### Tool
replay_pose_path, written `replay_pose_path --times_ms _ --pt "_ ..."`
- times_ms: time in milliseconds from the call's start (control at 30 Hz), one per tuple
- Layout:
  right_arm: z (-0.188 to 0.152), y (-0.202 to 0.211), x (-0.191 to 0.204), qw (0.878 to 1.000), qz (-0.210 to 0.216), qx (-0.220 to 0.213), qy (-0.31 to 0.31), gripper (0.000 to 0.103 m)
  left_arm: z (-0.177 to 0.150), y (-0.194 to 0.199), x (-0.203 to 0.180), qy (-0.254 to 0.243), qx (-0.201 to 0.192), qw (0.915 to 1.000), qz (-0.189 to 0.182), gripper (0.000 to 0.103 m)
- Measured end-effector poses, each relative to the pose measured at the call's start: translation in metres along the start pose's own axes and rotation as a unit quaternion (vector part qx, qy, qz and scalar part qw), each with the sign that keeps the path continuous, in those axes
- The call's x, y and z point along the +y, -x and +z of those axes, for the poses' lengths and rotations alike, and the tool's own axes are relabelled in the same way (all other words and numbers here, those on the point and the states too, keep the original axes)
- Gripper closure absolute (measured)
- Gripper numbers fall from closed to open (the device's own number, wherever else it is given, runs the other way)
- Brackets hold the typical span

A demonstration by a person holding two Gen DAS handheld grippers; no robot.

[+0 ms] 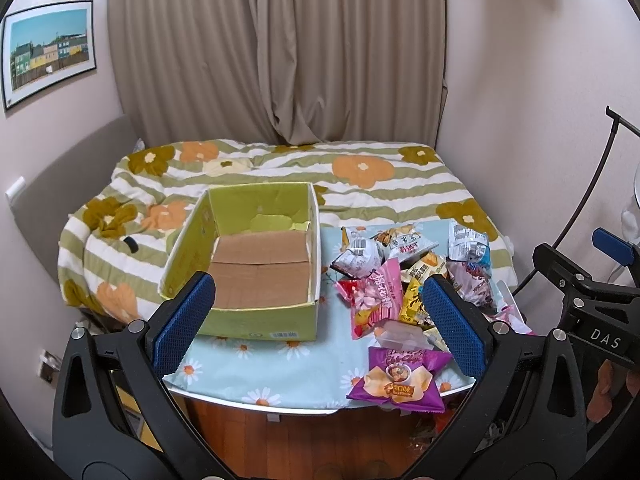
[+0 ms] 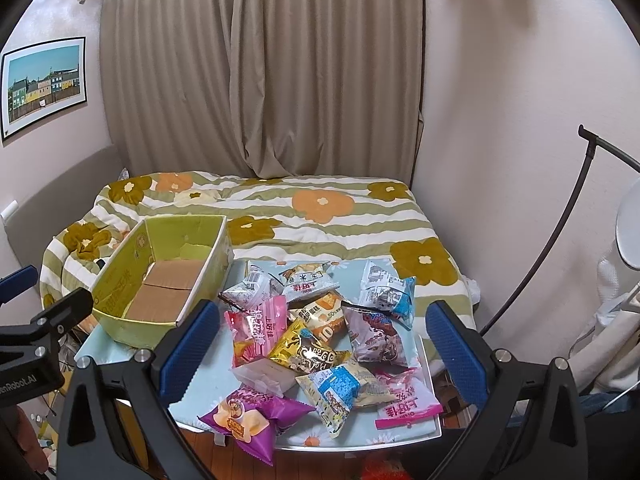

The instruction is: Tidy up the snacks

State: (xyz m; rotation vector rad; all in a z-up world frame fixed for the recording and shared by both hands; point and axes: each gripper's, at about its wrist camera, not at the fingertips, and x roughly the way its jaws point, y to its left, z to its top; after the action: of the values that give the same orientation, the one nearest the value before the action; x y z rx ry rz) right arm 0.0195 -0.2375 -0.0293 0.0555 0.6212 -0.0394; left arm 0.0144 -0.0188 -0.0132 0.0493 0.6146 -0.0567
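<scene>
snacks (image 2: 320,344) piled, lower packets half buried; box (image 1: 256,264) empty; both tongs (image 1: 316,316) (image 2: 320,340) wide.

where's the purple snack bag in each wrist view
Left wrist view: the purple snack bag sits lower right of centre, at the table's near edge, just inside the right fingertip.
Right wrist view: it lies bottom centre-left, at the front of the pile.
Shared landmark: the green cardboard box, to the bag's left and farther back in both.

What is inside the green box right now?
Nothing yet. The green box shows only its bare brown cardboard bottom. The near wall hides a thin strip of floor just behind it. All the snacks lie beside it on the table.
</scene>
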Motion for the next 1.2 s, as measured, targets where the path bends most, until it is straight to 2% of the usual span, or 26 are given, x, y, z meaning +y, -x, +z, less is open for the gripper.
replay_pose_path --times_ms 967,1100,1200 --pt "-0.001 0.003 -0.002 1.0 0.003 -0.001 -0.001 0.0 0.001 -0.002 -0.005 -0.001 0.006 1.0 -0.002 0.0" --pt "-0.002 0.004 -0.005 1.0 0.001 0.002 -0.004 0.0 0.002 -0.007 -0.008 -0.004 0.024 0.9996 -0.012 0.0" --pt "-0.007 0.006 -0.013 1.0 -0.009 0.006 -0.008 0.0 0.009 -0.021 -0.003 -0.008 0.053 0.998 -0.034 0.0"
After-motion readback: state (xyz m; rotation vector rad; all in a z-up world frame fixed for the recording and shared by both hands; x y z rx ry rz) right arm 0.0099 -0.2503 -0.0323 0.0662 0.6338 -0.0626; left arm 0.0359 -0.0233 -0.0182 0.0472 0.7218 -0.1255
